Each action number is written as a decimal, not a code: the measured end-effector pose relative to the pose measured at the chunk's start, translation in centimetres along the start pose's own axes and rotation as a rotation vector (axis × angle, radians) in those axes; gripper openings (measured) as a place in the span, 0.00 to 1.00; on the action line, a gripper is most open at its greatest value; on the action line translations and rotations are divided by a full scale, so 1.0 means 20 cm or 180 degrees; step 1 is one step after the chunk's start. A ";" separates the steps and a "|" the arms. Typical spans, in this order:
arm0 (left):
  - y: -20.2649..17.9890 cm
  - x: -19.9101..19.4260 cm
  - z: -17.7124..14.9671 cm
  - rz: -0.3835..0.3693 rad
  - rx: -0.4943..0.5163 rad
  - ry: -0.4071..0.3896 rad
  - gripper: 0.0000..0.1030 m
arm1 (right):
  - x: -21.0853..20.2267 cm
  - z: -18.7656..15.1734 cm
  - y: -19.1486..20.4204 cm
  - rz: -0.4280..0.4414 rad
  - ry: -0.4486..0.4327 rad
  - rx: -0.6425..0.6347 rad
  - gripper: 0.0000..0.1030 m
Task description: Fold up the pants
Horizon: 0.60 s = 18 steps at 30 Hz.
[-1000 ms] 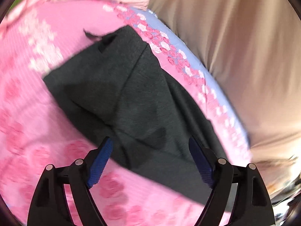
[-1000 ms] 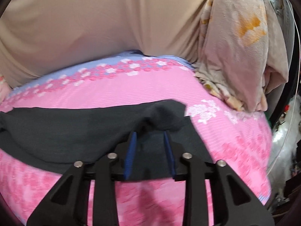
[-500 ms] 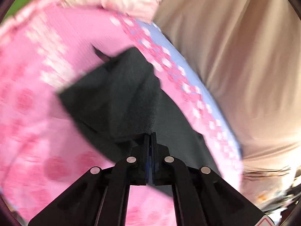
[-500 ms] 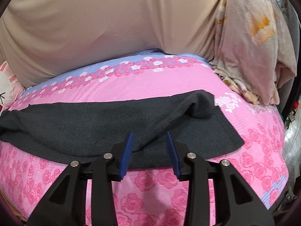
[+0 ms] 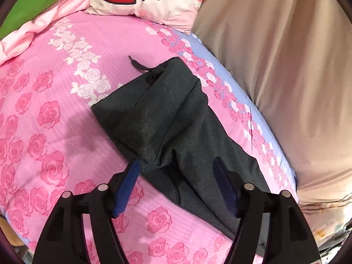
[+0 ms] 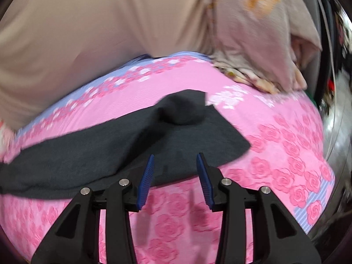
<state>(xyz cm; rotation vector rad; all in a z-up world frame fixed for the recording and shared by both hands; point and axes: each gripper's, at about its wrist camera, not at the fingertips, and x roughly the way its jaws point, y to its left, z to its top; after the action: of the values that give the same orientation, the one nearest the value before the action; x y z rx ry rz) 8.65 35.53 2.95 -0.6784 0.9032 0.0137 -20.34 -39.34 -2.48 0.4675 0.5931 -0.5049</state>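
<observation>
Left jaws (image 5: pixel 177 184): wide, just opened, holding nothing; the pants (image 5: pixel 167 121) lie on the bed (image 5: pixel 50 114) between and ahead of them.
Right jaws (image 6: pixel 175 179): partly open, empty, over the pants' near edge.
Risk: I might grab only the top layer, and the fold would slip apart.

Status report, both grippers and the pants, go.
Left gripper open, jaws just reopened, nothing clamped. Right gripper open over the near edge. Dark grey pants lie partly folded on the pink bedspread. Nothing in the way.
</observation>
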 end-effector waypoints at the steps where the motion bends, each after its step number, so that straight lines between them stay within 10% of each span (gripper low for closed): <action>1: 0.00 0.00 0.00 -0.0006 -0.0014 -0.0002 0.66 | 0.03 0.03 -0.01 0.0119 0.0044 0.0061 0.37; 11: -0.03 0.01 -0.09 0.0075 0.0001 0.0029 0.67 | 0.38 0.20 0.10 0.0915 0.0408 0.0507 0.50; 13: -0.04 0.00 -0.09 0.0094 0.0003 0.0001 0.68 | 0.42 0.21 0.13 0.0887 0.0434 0.0553 0.34; 14: -0.04 0.00 -0.09 0.0103 0.0010 -0.0004 0.68 | 0.43 0.21 0.15 0.0802 0.0436 0.0491 0.06; 18: -0.05 0.01 -0.09 0.0128 0.0027 0.0001 0.68 | 0.23 0.25 0.19 0.0493 -0.0009 0.0225 0.02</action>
<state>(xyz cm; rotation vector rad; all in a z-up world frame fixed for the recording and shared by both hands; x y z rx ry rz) 7.76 33.61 2.61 -0.6523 0.9166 0.0456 -12.92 -40.43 -0.70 0.5752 0.5327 -0.3796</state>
